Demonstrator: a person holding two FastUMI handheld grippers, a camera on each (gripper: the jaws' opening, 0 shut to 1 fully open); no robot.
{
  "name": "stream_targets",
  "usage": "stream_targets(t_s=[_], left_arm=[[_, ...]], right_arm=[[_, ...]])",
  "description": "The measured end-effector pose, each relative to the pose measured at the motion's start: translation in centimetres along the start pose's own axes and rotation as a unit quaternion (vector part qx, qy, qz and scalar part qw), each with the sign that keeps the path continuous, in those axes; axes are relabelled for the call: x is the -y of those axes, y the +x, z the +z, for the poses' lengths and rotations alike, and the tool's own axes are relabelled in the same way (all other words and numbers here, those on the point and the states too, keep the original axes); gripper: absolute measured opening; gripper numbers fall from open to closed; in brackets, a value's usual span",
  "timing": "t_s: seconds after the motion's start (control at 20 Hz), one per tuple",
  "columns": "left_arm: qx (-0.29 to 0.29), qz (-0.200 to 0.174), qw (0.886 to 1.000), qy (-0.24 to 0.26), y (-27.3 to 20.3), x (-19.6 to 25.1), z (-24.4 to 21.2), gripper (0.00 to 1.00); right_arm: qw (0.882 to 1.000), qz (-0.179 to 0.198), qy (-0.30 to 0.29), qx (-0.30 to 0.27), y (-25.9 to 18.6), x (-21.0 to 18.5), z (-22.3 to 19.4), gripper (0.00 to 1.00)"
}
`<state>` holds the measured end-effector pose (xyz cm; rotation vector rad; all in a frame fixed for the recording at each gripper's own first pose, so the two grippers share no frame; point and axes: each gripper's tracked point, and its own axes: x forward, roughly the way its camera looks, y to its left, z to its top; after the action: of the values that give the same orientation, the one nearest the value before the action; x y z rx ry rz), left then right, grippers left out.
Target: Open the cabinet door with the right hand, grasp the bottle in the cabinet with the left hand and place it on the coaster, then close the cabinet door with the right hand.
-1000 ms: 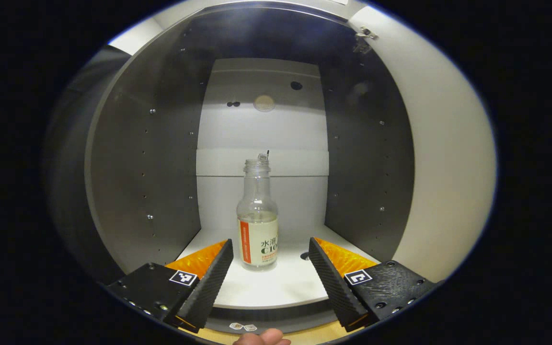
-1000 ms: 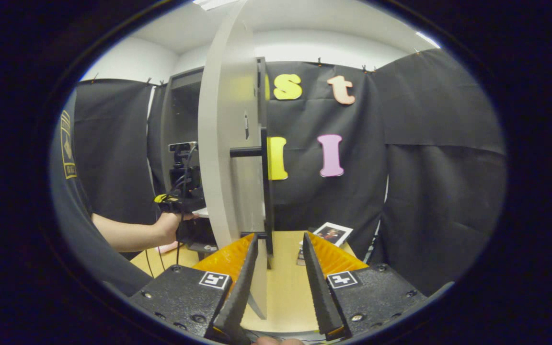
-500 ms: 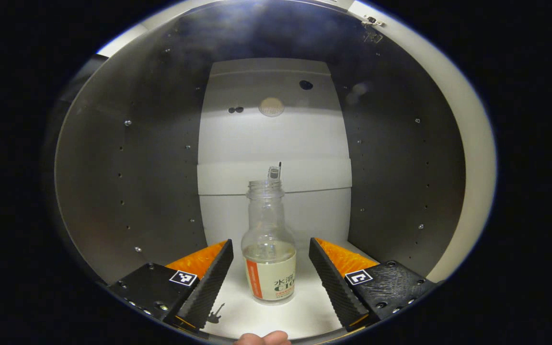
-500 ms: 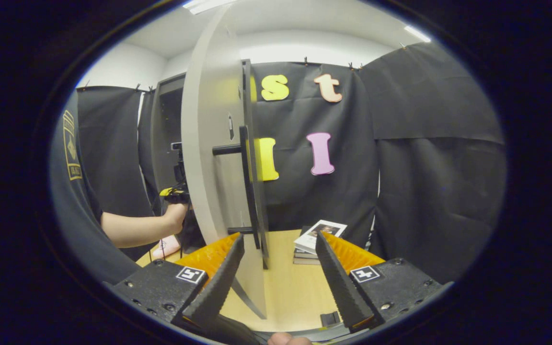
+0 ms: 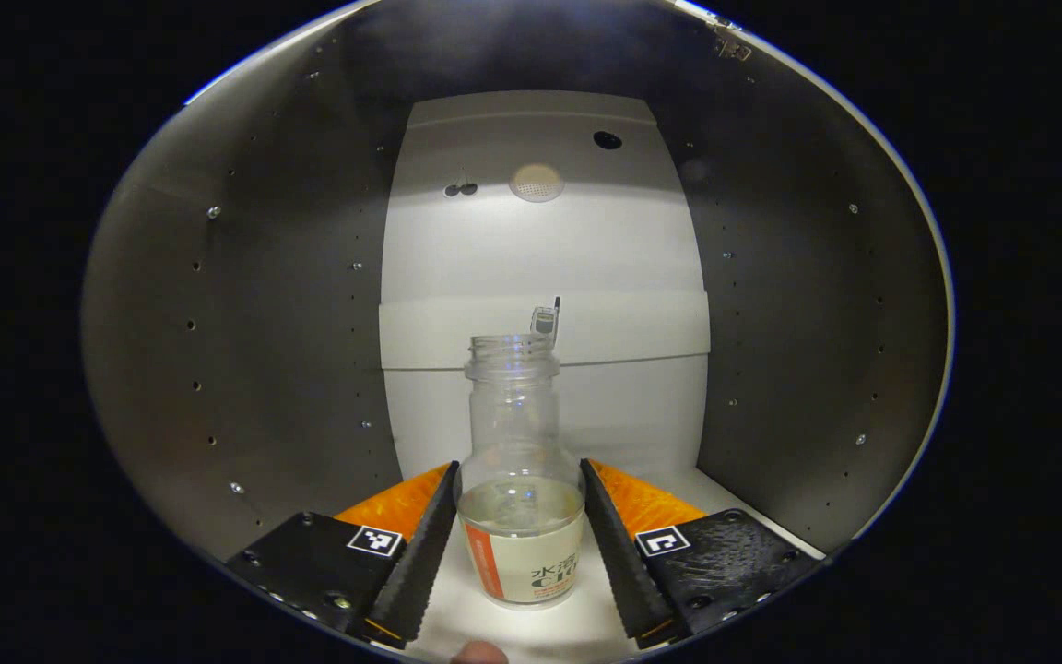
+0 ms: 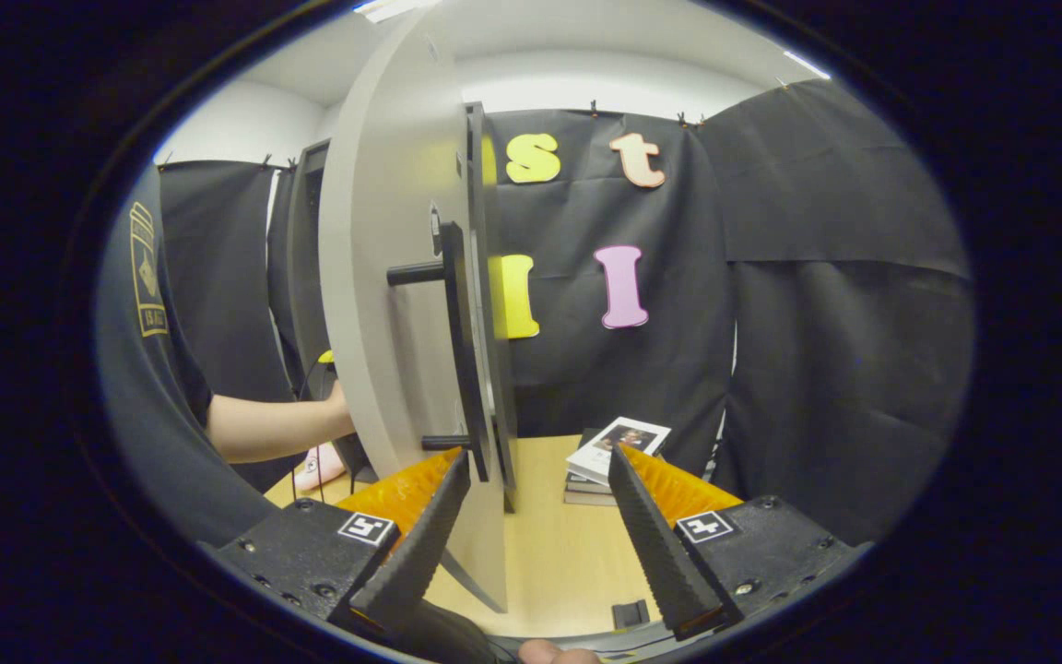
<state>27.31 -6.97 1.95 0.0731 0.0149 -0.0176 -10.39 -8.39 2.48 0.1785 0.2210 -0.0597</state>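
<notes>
Bottle (image 5: 519, 498): clear glass, uncapped, upright on the white cabinet floor (image 5: 586, 627), with a little clear liquid in the lower body and a pale label with an orange stripe. It stands between the fingers of the left claw (image 5: 517, 544). Both fingers lie right against its sides at label height, but whether they press on it I cannot tell. Half a second ago those fingers stood wider, with clear gaps either side of the bottle; a second ago the bottle was well beyond the tips, so the claw has come in around it and narrowed.

In the right gripper view, the right claw (image 6: 538, 544) is spread and holds nothing. The open door (image 6: 393, 369) stands edge-on just left of its middle, the black handle (image 6: 457, 350) above the left finger. A second ago the fingers were closer together around the door's edge; they have since parted. Beyond the door a person's forearm (image 6: 264, 429) reaches toward the cabinet. A stack of books (image 6: 609, 456) lies on the counter (image 6: 559, 563), far right.
</notes>
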Motion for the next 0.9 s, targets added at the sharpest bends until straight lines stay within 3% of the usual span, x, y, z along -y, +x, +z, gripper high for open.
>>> stream_targets(t_s=[0.45,0.8,0.9], left_arm=[[0.001,0.007,1.000,-0.024,-2.9,-1.0,1.5,0.73],[0.009,0.043,0.998,-0.047,-9.4,-3.2,2.9,0.73],[0.021,0.053,0.997,-0.054,-12.1,-4.3,3.4,0.73]], right_arm=[[0.999,0.048,-0.006,-0.009,0.4,1.1,-0.4,1.00],[0.992,0.113,-0.035,-0.051,0.2,3.2,-3.4,1.00],[0.990,0.116,-0.038,-0.065,0.7,4.6,-4.4,0.96]])
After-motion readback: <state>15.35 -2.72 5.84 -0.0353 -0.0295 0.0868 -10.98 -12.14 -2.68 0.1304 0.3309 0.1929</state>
